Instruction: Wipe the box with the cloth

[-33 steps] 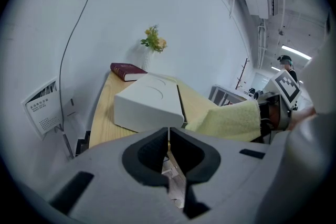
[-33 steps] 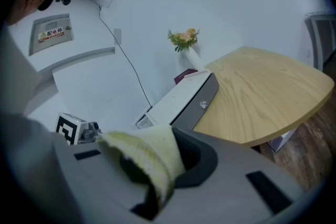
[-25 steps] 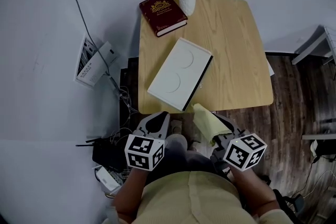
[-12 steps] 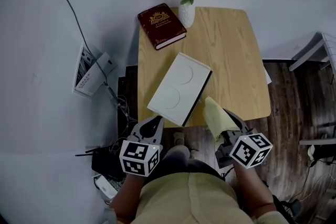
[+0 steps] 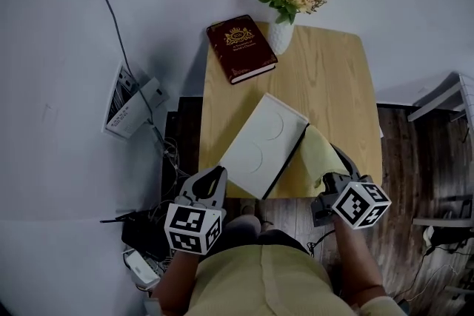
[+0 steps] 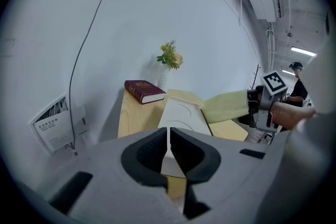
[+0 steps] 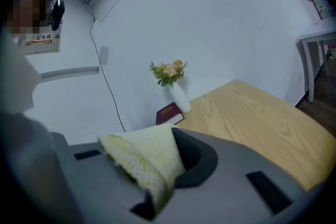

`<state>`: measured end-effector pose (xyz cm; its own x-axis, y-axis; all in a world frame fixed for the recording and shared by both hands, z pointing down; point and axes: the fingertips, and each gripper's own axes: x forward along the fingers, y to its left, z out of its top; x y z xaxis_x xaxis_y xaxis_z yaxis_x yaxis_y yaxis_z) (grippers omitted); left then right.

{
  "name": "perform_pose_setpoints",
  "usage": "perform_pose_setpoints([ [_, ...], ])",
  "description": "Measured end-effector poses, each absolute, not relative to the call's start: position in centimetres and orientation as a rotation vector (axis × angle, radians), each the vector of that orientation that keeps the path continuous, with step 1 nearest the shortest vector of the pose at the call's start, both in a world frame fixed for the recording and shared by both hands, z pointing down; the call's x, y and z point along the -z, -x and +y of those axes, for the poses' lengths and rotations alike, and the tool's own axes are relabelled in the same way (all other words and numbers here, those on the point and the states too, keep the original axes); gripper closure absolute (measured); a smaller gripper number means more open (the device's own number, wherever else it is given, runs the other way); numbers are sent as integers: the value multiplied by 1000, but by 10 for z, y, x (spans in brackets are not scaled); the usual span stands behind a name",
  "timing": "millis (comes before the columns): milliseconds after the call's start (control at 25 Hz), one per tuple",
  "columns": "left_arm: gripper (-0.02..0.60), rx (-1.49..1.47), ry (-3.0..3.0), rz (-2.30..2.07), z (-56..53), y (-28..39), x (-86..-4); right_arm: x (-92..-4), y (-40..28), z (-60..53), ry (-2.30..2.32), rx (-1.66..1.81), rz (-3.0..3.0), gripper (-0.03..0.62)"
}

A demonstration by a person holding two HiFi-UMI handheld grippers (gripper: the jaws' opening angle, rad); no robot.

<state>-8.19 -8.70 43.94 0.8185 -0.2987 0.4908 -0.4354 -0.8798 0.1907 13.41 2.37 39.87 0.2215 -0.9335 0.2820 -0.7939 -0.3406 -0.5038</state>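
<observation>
Yellow cloth (image 5: 314,161) is hanging from your right gripper (image 5: 328,175), whose jaws are pinching shut on a fold of it, while the loose end is reaching forward over the near right part of the wooden table (image 5: 333,85). Your left gripper (image 5: 209,180) is hovering just off the table's near left corner, its jaws pressing together and gripping nothing.

The white box (image 5: 261,146) is lying flat at the table's near edge, left of the middle. Its long axis is running diagonally from that edge toward the table's centre. The cloth's tip is sitting just beside the box's dark right-hand long side; whether the two are touching, I cannot tell.

So the box is lying to the left of your cloth hand, and that hand is the nearer one. The wipe is probably calling for a short move leftward onto the top face, then strokes along the diagonal. Your left gripper is pointing at the box's near end, so it is looking well placed for steadying it
</observation>
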Motion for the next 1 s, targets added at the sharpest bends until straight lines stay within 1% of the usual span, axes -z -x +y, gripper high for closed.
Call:
perform_pose_setpoints([
  [240, 555, -683, -2693, -580, -102, 89, -445, -381, -170, -4, 2312, 690, 1636, 563],
  [600, 555, -686, -2585, -787, -106, 88, -451, -394, -199, -29, 2289, 737, 1783, 563],
  [840, 554, -650, -2480, -1003, -98, 92, -456, -401, -215, -52, 2220, 741, 2010, 563],
  [1000, 555, -632, -2417, -1122, -88, 94, -457, -408, -209, -75, 2113, 731, 2248, 563],
])
